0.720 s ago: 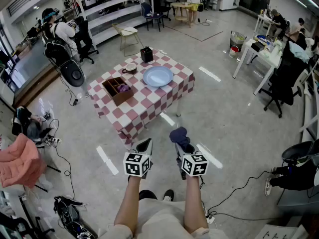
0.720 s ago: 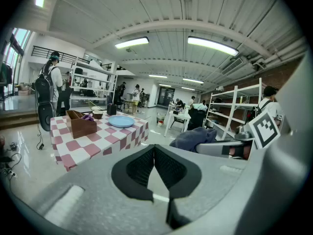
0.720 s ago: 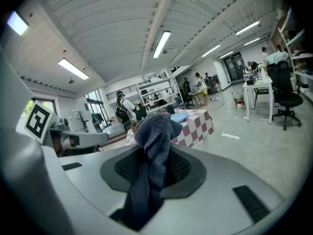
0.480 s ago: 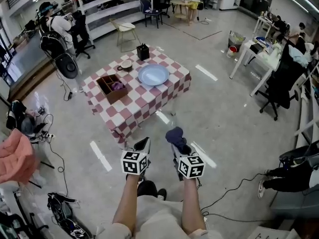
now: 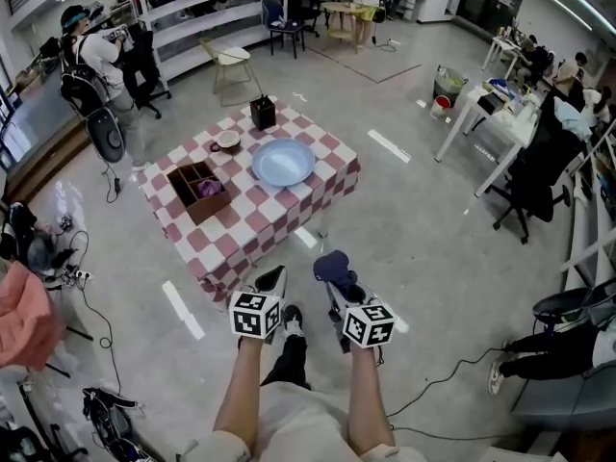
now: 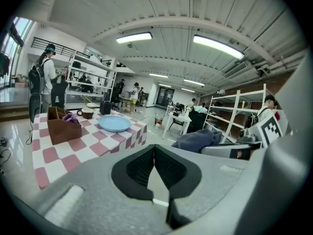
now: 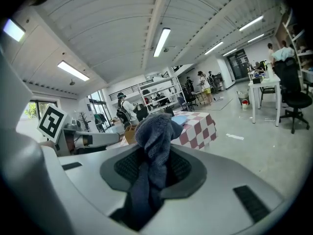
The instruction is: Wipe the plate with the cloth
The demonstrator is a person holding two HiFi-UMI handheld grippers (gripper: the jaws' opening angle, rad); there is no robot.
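Observation:
A light blue plate (image 5: 283, 162) lies on the red-and-white checked table (image 5: 274, 212), well ahead of both grippers. My right gripper (image 5: 334, 279) is shut on a dark blue cloth (image 5: 330, 266), which bunches up above its jaws; the right gripper view shows the cloth (image 7: 155, 146) filling the gap, with the plate (image 7: 180, 120) small behind it. My left gripper (image 5: 270, 282) is shut and holds nothing, its pads (image 6: 154, 169) pressed together. Both grippers hang over the floor, short of the table's near corner. The plate (image 6: 114, 123) appears far off in the left gripper view.
On the table stand a brown wooden box (image 5: 198, 190) with a purple thing inside, a cup (image 5: 228, 141) and a black holder (image 5: 263, 113). People stand at the back left (image 5: 91, 65). White desks and office chairs (image 5: 525, 176) stand at the right; cables lie on the floor.
The view has advanced toward the table, which now sits lower and closer. Both grippers keep their pose, the cloth still held in the right one.

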